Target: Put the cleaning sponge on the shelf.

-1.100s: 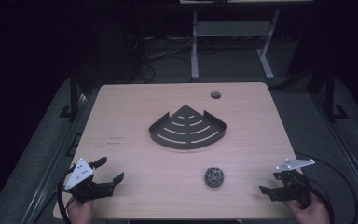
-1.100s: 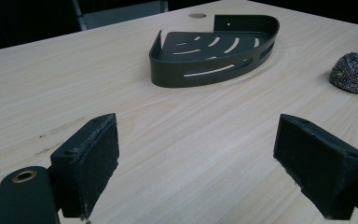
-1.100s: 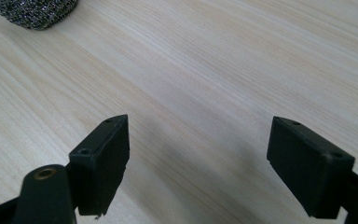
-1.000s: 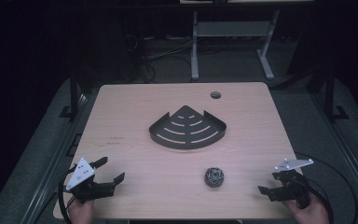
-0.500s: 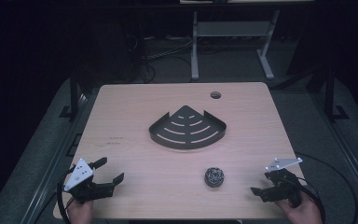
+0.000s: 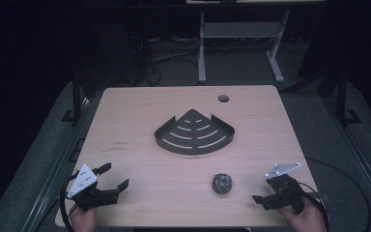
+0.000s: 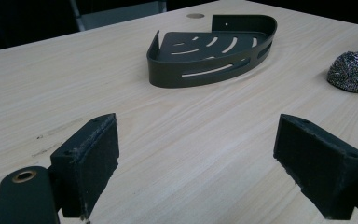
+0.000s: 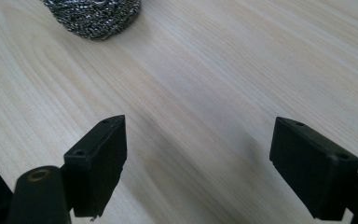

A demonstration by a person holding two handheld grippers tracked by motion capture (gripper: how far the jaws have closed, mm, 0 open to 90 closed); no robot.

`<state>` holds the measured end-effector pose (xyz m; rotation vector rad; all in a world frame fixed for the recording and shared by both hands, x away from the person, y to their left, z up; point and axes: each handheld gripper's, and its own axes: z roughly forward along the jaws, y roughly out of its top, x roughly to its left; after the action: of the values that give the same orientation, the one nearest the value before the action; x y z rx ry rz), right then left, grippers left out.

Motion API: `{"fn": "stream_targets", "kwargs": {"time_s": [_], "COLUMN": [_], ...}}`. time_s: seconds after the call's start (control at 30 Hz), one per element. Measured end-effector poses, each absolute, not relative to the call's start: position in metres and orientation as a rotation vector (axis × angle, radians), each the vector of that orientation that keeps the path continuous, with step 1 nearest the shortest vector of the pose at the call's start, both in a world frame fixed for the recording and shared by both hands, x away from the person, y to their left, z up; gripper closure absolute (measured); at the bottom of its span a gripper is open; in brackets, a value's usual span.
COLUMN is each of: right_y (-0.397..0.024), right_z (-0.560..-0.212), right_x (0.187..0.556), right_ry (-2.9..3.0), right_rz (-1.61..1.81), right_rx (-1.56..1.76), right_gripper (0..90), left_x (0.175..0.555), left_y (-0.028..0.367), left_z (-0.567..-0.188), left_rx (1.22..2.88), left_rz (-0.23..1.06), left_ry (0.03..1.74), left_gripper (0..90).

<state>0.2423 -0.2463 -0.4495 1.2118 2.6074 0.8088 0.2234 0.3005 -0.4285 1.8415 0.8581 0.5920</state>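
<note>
**A:** Where is the scourer from your seat?

**B:** I see the steel wool ball lying on the table toward its near edge, a little right of the middle. It sits alone on bare wood, with nothing touching it. In the right gripper view it is at the top left, ahead of the jaws and clear of them.

**A:** And the right gripper?

**B:** I have the right gripper near the table's near right corner, to the right of the ball and pointing toward it, with a stretch of wood between them. Its jaws have just been opening and now stand wide apart, with only table between the pads.

**A:** The left one?

**B:** I see the left gripper at the near left corner, well apart from the ball. Its jaws are spread wide too, and nothing lies between them. In its own view the pads frame bare wood, and the ball is at the far right edge of the picture.

**A:** Anything else on the table?

**B:** A black corner shelf with curved slots sits flat at the middle of the table, beyond the ball and apart from it, its rounded side facing the near edge. A small round cable hole lies near the far edge, right of centre.
</note>
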Motion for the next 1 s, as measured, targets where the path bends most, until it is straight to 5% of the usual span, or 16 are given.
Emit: {"fn": "stream_targets", "kwargs": {"time_s": [1.0], "right_y": [-0.206], "right_z": [-0.446], "right_x": [0.244], "right_ry": [2.706], "right_rz": [0.798], "right_rx": [1.065], "right_gripper": [17.5], "left_x": [0.222], "left_y": [0.301], "left_z": [-0.428], "left_rx": [1.840], "left_rz": [0.600], "left_ry": [0.856], "left_gripper": [13.5]}}
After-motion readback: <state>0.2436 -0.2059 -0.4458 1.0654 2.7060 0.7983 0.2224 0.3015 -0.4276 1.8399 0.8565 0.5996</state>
